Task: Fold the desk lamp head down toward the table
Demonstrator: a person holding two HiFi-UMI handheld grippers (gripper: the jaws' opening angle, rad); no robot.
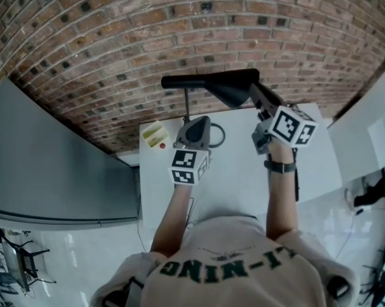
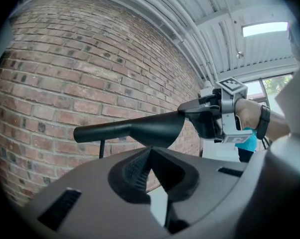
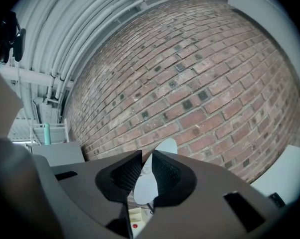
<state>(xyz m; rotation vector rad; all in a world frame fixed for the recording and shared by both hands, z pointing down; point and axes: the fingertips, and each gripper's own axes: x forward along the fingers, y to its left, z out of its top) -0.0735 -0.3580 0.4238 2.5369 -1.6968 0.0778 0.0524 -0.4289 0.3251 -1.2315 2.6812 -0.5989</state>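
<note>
While my right gripper reaches up to the wide end of the lamp head, its fingers are drawn in narrow and pinch the shade's thin rim. In the right gripper view that rim shows as a pale sliver standing edge-on between the two ribbed pads, which touch it on both sides. From the left gripper view I can see the same hold side-on: the right gripper is clamped on the flared mouth of the lamp head.

My left gripper sits lower, just over the white surface and close beside the lamp's thin stem. Its fingers are brought together so that the tips meet, with only a slit of pale surface showing lower down between them, and they grip nothing. The stem stands off to their left, apart from them.

The lamp head is matte black, a slim tube that widens into a cone toward my right hand. It lies roughly level, raised well above the surface on its upright stem, in front of the brick wall. A small yellow-green box rests on the surface near the wall, left of my left gripper.
</note>
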